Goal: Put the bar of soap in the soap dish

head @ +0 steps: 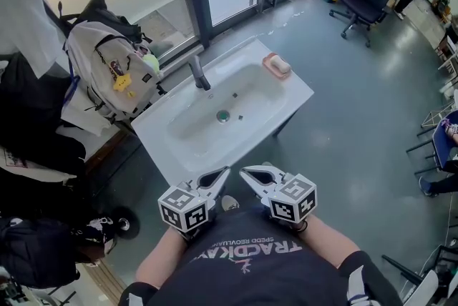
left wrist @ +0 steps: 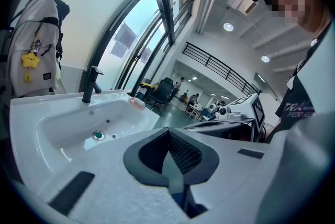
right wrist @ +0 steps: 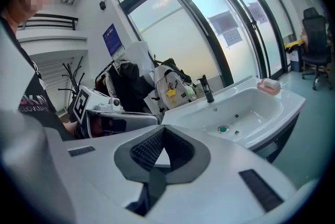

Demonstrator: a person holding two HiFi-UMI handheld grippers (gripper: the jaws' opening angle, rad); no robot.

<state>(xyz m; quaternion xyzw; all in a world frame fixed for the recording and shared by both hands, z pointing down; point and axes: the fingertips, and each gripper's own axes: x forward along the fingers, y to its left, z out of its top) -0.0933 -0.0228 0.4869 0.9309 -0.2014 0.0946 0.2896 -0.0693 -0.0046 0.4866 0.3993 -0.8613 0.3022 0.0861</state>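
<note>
Read upside down across the dark shirt (head: 250, 272) in the head view: "TRACKDAY" in large pale letters, with a smaller line beside it that looked like "SPEED REVOLUTION". Made out only blurred pale print on the same shirt in the left gripper view, not clear enough to spell. Could not read the blue sign (right wrist: 112, 38) on the wall or the paper sheets (right wrist: 224, 22) on the glass in the right gripper view: too small.
</note>
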